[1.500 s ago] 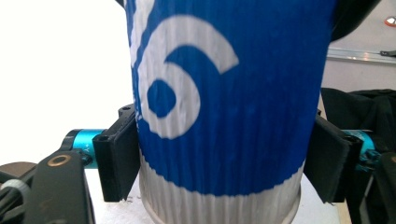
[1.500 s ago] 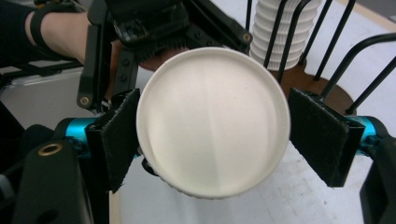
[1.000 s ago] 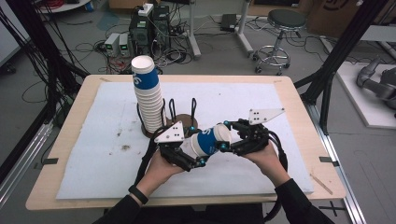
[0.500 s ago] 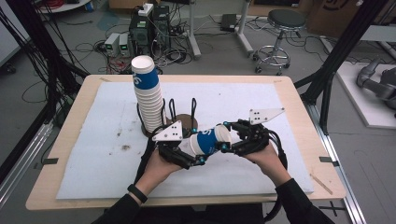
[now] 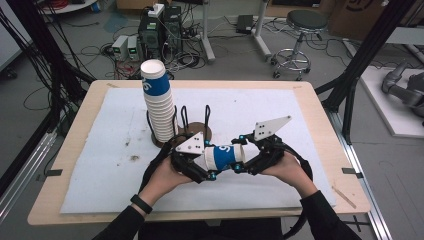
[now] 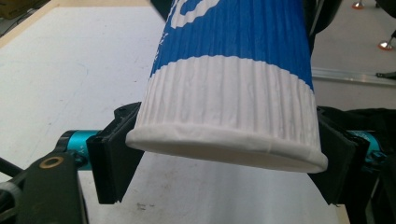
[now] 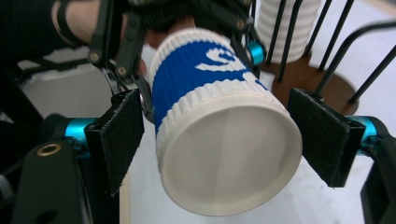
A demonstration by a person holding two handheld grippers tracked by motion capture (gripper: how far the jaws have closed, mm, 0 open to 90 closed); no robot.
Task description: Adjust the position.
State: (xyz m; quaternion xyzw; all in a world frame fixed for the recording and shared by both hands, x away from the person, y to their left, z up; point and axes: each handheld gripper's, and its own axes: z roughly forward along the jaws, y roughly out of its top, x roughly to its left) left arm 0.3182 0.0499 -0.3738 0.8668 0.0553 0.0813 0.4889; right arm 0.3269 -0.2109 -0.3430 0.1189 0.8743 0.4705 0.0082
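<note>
White mat (image 5: 300, 130) over table — paper cup (image 5: 223, 156) held level above it, handover underway. Left gripper (image 5: 207, 172) just closed on its rim end; right gripper (image 5: 239, 167) just opened, pads clear. Withdraw right straight back — no snagging.

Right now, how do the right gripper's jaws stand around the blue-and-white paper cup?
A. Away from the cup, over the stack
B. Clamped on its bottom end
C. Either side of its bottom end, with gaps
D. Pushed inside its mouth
C: in the right gripper view the cup lies between the right gripper's black jaws with a gap on each side, the jaws having just been opening.
</note>
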